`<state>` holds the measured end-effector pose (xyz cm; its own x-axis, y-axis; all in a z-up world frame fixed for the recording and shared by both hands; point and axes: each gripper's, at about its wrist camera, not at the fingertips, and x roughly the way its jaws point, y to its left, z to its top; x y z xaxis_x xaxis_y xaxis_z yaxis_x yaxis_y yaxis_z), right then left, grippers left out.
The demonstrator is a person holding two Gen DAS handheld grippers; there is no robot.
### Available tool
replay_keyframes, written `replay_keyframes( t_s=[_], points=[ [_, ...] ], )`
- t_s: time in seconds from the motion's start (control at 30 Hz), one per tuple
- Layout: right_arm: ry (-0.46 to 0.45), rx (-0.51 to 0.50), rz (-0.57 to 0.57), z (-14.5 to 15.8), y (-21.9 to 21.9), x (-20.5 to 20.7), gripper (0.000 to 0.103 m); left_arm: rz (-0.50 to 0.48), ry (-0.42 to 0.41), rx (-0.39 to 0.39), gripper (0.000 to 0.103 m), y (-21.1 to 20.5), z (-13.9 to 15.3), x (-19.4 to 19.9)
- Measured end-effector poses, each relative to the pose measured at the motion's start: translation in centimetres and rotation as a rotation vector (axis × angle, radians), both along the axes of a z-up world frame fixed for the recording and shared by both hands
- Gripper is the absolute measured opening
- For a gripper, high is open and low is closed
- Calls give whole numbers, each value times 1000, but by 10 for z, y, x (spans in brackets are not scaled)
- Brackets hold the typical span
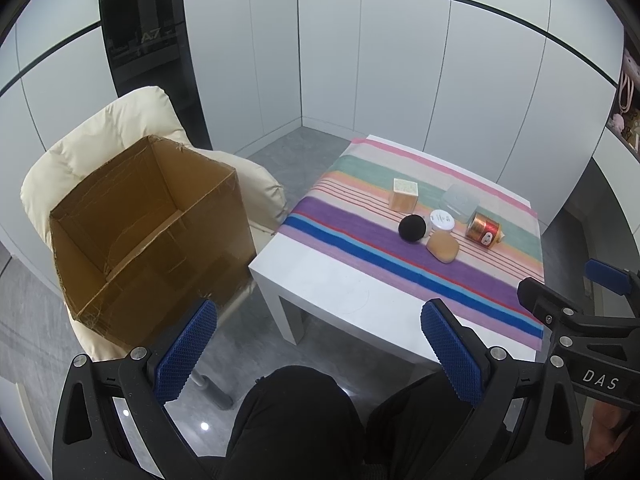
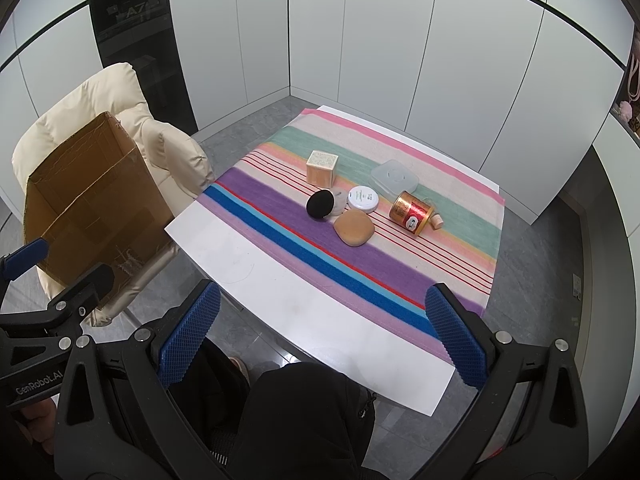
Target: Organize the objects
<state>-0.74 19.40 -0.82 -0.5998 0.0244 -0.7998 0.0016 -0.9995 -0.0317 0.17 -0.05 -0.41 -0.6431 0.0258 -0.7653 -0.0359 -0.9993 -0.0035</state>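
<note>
Through the left wrist camera, my left gripper [image 1: 318,344] has its two blue pads spread wide apart with nothing between them. It hangs over my lap, short of the near edge of the white table [image 1: 340,280]. The things to sort lie well ahead of the claw and off to its right, clustered on the striped cloth [image 1: 360,236]. I count six there: one tan cube box [image 1: 404,195], one clear plastic case [image 1: 459,202], one white round lid [image 1: 441,220], one black puff [image 1: 412,229], one tan puff [image 1: 442,247] and one gold tin [image 1: 483,229] lying on its side. The black puff touches the white lid, and the tan puff sits just nearer to me than both. One open cardboard box [image 1: 152,232] stands ahead and to the left of the claw on a cream chair [image 1: 100,136], well apart from the cluster. The right gripper's body shows at the right edge.

Through the right wrist camera, my right gripper [image 2: 322,332] is likewise spread wide and holds nothing, hovering above the table's near edge. The same six pieces lie straight ahead of it, well apart from the pads: cube box [image 2: 322,167], clear case [image 2: 394,177], white lid [image 2: 363,198], black puff [image 2: 321,205], tan puff [image 2: 354,228], gold tin [image 2: 412,208]. A small cork-coloured stopper [image 2: 437,221] lies just beside the tin. The cardboard box [image 2: 96,208] sits far to the claw's left.
</note>
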Motion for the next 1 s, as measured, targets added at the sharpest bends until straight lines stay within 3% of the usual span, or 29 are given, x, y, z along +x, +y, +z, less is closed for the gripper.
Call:
replay_keyframes(
  t_s=[1.0],
  points=[
    [-1, 1, 0, -2, -3, 1, 103, -7, 2, -6, 102, 6, 0, 0]
  ],
)
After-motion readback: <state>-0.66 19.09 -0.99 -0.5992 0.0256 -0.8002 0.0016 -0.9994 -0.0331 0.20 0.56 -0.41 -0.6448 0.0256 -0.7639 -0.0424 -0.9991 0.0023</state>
